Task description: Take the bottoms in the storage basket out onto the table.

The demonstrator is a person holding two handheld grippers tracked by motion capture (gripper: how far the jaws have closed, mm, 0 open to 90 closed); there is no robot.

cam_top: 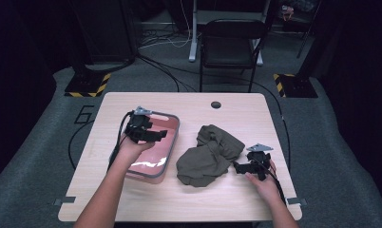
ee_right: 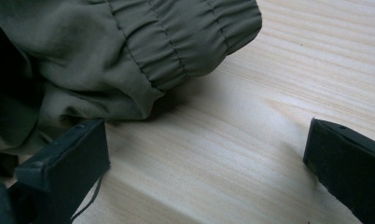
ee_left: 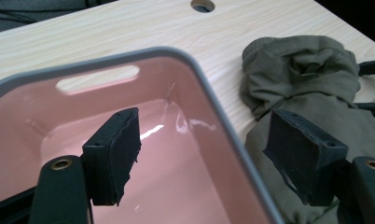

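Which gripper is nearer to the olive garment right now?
Right. The right gripper sits at the edge of the olive garment, jaws open on the table beside it. The left gripper hangs over the pink bin, apart from the cloth.

- Left gripper: black body, grey three-cornered top plate, black trailing cable.
- Right gripper: matching black build.
- Jaw pads: black, brass-coloured rivets.
- Forearms: bare, unsleeved.
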